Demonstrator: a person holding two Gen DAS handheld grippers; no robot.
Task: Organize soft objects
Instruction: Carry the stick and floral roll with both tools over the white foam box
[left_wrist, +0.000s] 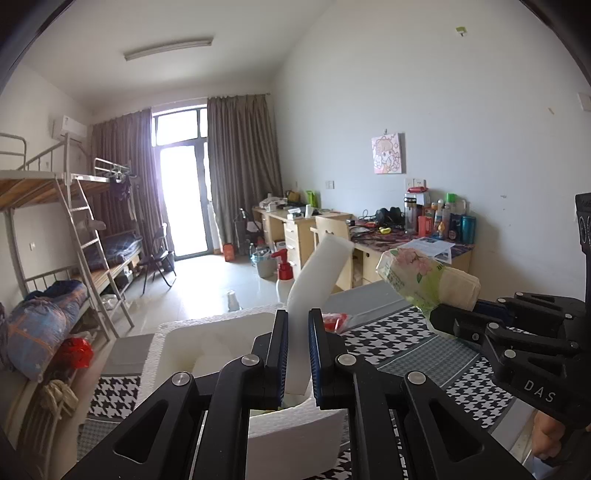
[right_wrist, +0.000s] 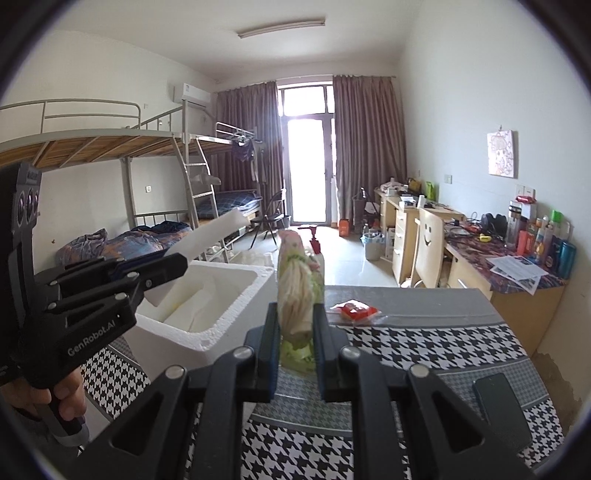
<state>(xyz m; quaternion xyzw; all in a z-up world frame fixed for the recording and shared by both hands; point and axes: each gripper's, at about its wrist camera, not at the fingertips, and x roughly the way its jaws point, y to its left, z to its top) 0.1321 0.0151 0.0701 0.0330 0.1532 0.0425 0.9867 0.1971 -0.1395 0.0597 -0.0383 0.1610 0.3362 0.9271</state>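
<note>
The foam box (right_wrist: 207, 310) stands on the table (right_wrist: 424, 354), at its left part. A foam strip (left_wrist: 317, 269) juts up over the box, clamped in the left hand-held gripper (left_wrist: 298, 354). Right of the box, the right hand-held gripper (right_wrist: 295, 343) grips a packet of tissues (right_wrist: 299, 284) above the table. Further right of the box, a small packet (right_wrist: 356, 310) lies on the table near its far edge. A phone (right_wrist: 502, 410) lies well right of the box, at the table's near right corner. Behind the box stand the bunk beds (right_wrist: 147, 155).
</note>
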